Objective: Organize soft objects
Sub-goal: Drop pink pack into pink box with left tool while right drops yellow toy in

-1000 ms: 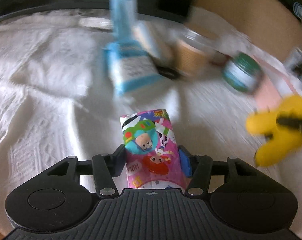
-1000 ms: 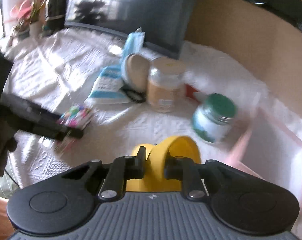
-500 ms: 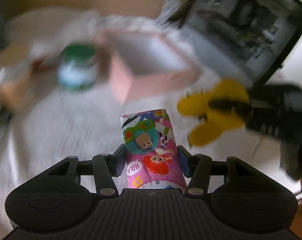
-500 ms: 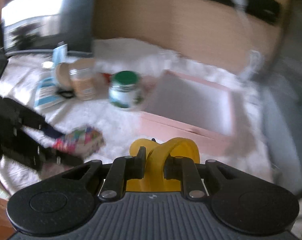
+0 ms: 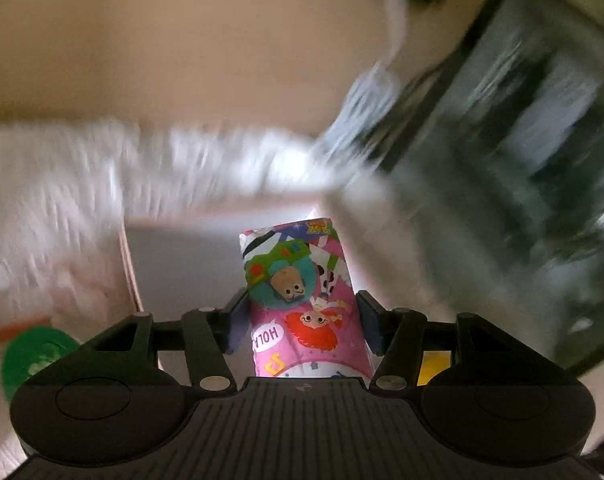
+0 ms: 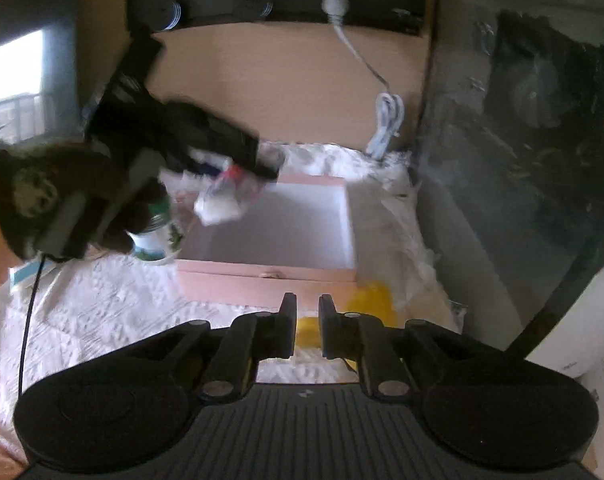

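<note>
**A:** What has moved since a second ago?

**B:** Both hands have swung away from the clutter of jars and packs toward the pink box (image 6: 262, 280). The left gripper (image 5: 302, 320) was low over the white-covered table (image 6: 102, 300). Now it hangs above the box's far left corner, carrying the cartoon-printed packet (image 5: 298, 280).

**A:** Is the packet held fast?

**B:** I judge so. The jaws stand wide and have just eased a little wider, but both pads touch its sides and it sits upright between them. That looks like the start of a release into the box.

**A:** And the right side?

**B:** The big change is there. The yellow soft toy (image 6: 371, 300) was clamped in the right gripper (image 6: 303, 312) half a second ago. It now lies on the table just beside the box's near right corner, outside the wall. The jaws have just been closing and are nearly together, with nothing between them.

**A:** So that one is not organized?

**B:** Probably not. It seems to have landed short and would need another pick.

**A:** Count things, left to right.

**B:** One green-lidded jar (image 6: 154, 236), one packet, one pink box that is bare inside, one yellow toy. That makes two soft things, neither of them in the box yet.
</note>
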`<control>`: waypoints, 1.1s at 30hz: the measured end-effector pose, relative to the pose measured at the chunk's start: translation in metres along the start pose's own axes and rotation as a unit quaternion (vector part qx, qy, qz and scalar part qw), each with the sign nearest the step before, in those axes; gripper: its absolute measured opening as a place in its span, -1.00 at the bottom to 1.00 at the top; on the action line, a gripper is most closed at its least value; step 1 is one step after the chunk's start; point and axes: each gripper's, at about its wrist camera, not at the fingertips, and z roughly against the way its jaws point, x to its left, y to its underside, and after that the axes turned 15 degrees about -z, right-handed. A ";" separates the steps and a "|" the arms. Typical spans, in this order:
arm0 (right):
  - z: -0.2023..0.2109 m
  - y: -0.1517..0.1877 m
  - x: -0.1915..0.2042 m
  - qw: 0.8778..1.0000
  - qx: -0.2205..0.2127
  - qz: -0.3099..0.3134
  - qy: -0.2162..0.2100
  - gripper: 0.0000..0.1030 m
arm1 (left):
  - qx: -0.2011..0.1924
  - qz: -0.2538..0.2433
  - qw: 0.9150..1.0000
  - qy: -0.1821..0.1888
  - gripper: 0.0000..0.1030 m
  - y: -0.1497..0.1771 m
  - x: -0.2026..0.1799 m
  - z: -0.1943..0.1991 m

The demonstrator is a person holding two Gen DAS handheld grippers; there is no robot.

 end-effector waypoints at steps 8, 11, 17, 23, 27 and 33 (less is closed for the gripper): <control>0.021 0.019 -0.052 0.999 0.020 -0.035 0.024 -0.53 | 0.084 -0.084 0.992 -0.047 0.16 0.021 -0.010 -0.034; 0.026 0.027 -0.062 0.998 0.022 -0.047 0.030 0.46 | 0.015 -0.056 0.998 -0.034 0.16 0.018 -0.005 -0.015; -0.005 0.026 -0.049 0.999 0.018 -0.031 0.023 0.51 | -0.022 -0.025 0.999 -0.026 0.16 0.024 0.001 0.026; -0.078 0.009 -0.038 0.998 0.052 -0.028 0.020 0.27 | -0.058 0.022 0.998 -0.016 0.16 0.059 0.013 0.071; -0.099 -0.003 -0.031 0.993 0.112 -0.044 -0.013 -0.68 | -0.058 0.025 0.998 -0.023 0.16 0.093 0.014 0.103; -0.055 -0.057 -0.001 0.996 0.049 -0.010 -0.075 -0.75 | -0.056 0.068 0.996 -0.029 0.16 0.147 0.029 0.144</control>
